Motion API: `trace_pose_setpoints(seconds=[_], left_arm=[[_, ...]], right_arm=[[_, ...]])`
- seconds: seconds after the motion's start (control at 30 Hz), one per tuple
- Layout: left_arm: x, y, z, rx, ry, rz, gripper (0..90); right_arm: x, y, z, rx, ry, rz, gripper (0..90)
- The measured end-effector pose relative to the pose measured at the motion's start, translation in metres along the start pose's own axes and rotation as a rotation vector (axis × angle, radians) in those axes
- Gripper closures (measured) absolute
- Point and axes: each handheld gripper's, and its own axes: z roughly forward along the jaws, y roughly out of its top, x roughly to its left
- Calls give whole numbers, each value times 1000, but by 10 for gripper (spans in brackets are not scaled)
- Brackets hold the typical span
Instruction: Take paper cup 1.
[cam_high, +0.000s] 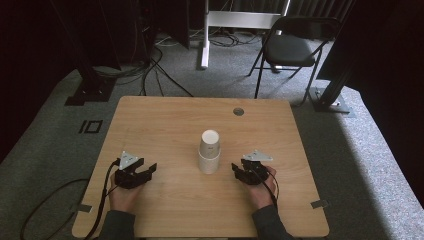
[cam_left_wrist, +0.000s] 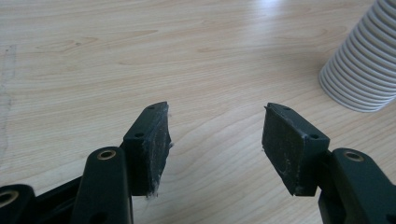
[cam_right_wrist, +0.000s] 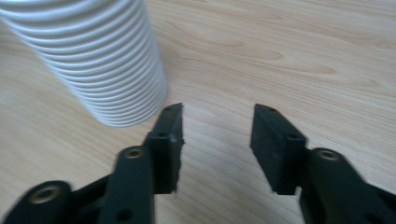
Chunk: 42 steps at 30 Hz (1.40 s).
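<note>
Midway between both released tongs, left (cam_high: 148, 169) and right (cam_high: 235, 169), stands the seemingly untouched cup stack (cam_high: 209, 151).

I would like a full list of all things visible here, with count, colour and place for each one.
cups: one stack, white, ribbed, upside down at the table's middle, between the two tongs
table: one, light wood, with a round hole near its far edge
chair: one, black, on the floor beyond the table's far right
cables: several, black, on the grey carpet beyond the table
left tongs: one, black, left of the cups, open, nothing between the jaws
right tongs: one, black, right of the cups, open, nothing between the jaws
</note>
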Motion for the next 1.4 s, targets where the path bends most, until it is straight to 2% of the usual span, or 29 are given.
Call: trace_pose_setpoints(seconds=[0.1, 0.2, 0.27, 0.37, 0.5, 0.83, 0.9, 1.1, 1.13, 1.23, 1.4], left_arm=[[-5, 1, 2, 5, -13, 21, 419], [-12, 2, 2, -3, -31, 43, 419], [-15, 3, 3, -7, -36, 55, 418], [-23, 5, 4, -16, -42, 104, 418], [-31, 8, 5, -19, -65, 100, 407], [-43, 15, 8, -14, -76, 143, 398], [-44, 18, 8, -19, -96, 140, 394], [-50, 22, 12, -16, -120, 150, 389], [-53, 24, 14, -23, -137, 153, 389], [-59, 27, 15, -35, -144, 185, 384], [-70, 31, 20, -39, -165, 206, 368]], right_arm=[[-3, 0, -2, 1, 50, -9, 632], [-2, 1, -5, -9, 75, -13, 626], [0, 3, -7, -20, 80, -28, 617], [4, 5, -10, -24, 89, -32, 616], [9, 9, -16, -41, 105, -46, 607], [13, 23, -31, -90, 130, -64, 613], [14, 25, -34, -97, 134, -64, 610], [18, 37, -44, -121, 140, -63, 538], [19, 41, -45, -128, 147, -69, 528], [21, 46, -49, -138, 150, -80, 511], [24, 55, -51, -141, 161, -104, 465]])
